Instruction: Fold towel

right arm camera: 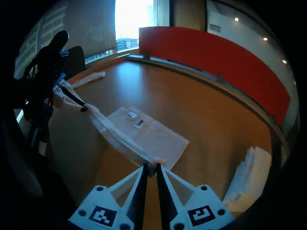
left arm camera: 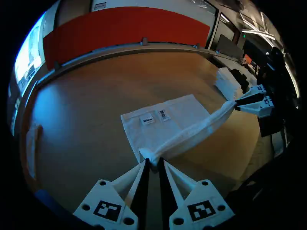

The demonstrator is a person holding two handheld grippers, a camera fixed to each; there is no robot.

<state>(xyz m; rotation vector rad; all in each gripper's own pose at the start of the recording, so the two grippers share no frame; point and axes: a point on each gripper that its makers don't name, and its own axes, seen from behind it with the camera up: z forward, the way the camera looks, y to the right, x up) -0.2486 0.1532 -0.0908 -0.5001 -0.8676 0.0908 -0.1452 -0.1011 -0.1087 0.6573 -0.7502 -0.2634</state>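
A white towel (left arm camera: 169, 119) with two small labels lies partly flat on the wooden table (left arm camera: 96, 99). Its near edge is lifted and stretched taut between both grippers. My left gripper (left arm camera: 154, 163) is shut on one corner of that edge. The right gripper (left arm camera: 235, 105) shows at the right in the left gripper view, pinching the other end. In the right gripper view my right gripper (right arm camera: 151, 167) is shut on its corner of the towel (right arm camera: 149, 134), and the left gripper (right arm camera: 83, 107) holds the far end at the left.
A stack of folded white towels (right arm camera: 249, 172) sits on the table, also seen as the white stack (left arm camera: 228, 82) at the right. Another white cloth (right arm camera: 90, 78) lies by the window side. A red partition (left arm camera: 122, 28) runs along the table's far edge. A person (right arm camera: 44, 76) stands behind the left gripper.
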